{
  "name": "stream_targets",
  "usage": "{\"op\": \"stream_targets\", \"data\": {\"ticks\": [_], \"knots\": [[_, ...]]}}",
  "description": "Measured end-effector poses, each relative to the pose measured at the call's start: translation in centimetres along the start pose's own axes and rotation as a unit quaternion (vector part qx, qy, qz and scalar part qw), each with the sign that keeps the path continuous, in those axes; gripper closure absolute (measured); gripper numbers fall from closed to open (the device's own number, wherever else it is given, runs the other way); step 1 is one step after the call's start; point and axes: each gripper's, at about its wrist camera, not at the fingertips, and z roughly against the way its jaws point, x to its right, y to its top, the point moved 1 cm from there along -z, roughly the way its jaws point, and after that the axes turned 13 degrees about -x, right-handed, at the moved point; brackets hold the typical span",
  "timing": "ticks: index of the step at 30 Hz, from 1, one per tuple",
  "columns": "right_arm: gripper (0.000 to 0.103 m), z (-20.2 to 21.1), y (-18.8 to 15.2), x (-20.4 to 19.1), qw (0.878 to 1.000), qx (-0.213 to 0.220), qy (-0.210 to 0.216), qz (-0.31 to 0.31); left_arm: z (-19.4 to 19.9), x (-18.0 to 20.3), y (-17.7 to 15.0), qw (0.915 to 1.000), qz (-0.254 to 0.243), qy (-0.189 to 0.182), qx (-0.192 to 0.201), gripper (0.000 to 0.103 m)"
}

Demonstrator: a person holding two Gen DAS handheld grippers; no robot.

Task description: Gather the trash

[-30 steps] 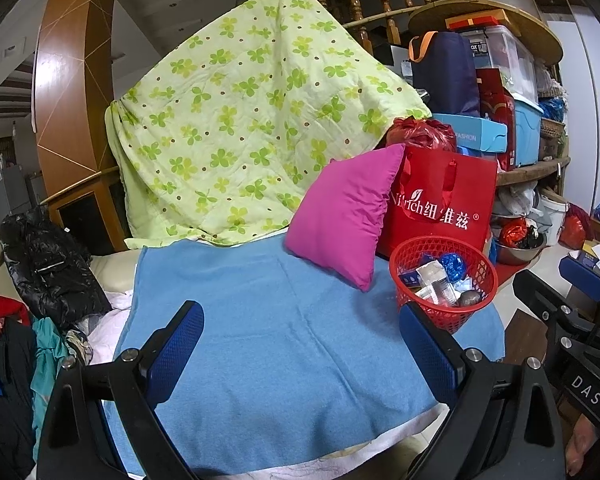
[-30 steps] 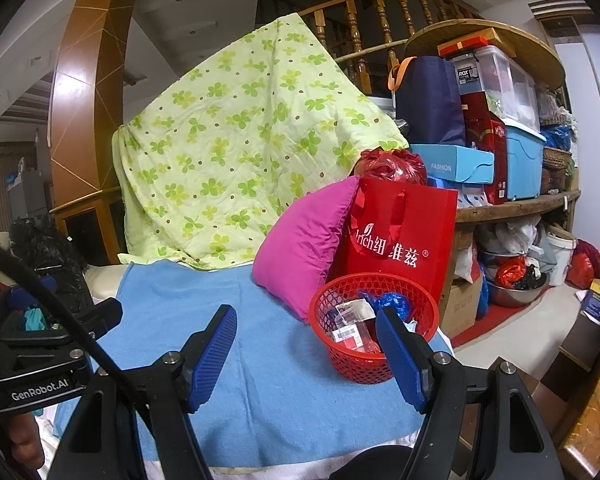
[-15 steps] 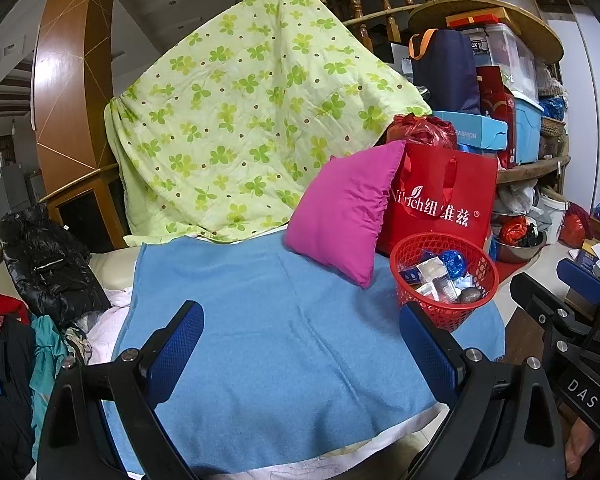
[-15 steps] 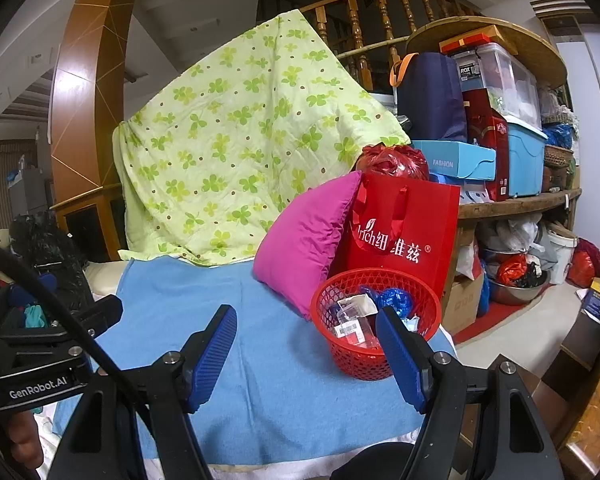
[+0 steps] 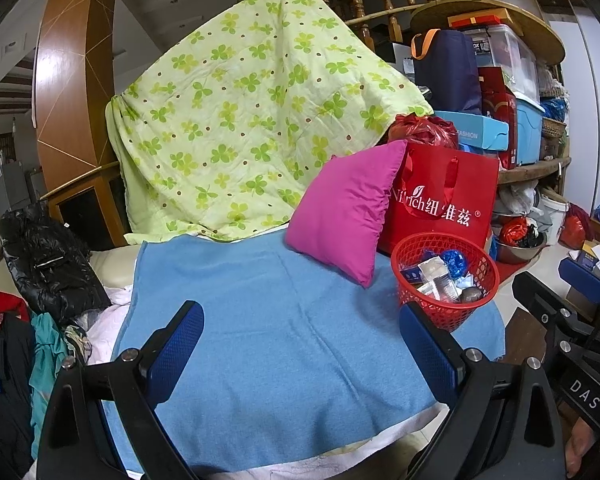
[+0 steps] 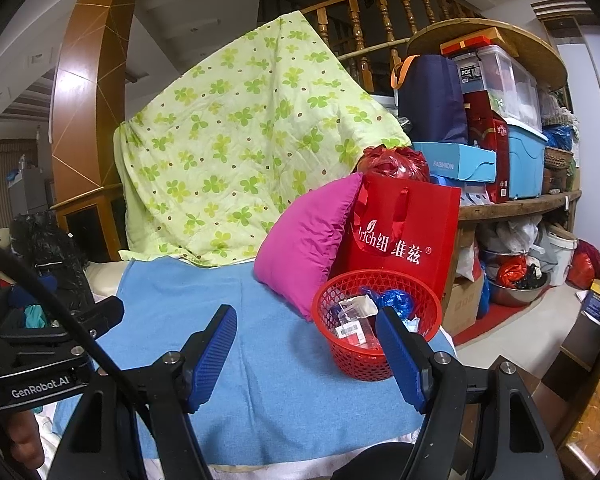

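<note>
Both grippers, left (image 5: pixel 300 350) and right (image 6: pixel 306 354), hang released and empty before the basket (image 6: pixel 376 334), its wrappers (image 6: pixel 356 316) inside, blanket (image 6: pixel 260 360) apparently cleared.

Left gripper (image 5: pixel 300 344): jaws apart, empty, over blue cloth (image 5: pixel 260 320).
Red basket (image 5: pixel 446 280): right, holding wrappers.
Pink pillow (image 5: pixel 344 212): far right, leaning on red bag (image 5: pixel 444 204).

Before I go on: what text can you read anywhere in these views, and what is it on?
"Ni'rich" with Chinese characters: red paper bag
"FASHION": light blue box
"ROX": clear storage bin label
"GenRobot.AI": left gripper
"DAS": right gripper
Labels on the packets in the red basket: too small to read.
</note>
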Motion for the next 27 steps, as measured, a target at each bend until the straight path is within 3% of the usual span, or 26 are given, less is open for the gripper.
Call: {"op": "stream_targets", "data": {"ticks": [27], "knots": [[0.028,-0.05,-0.25,-0.45,1.000,-0.001,-0.002,0.002,-0.70,-0.50,-0.70,0.9999,0.009,0.002,-0.003,0.005]]}}
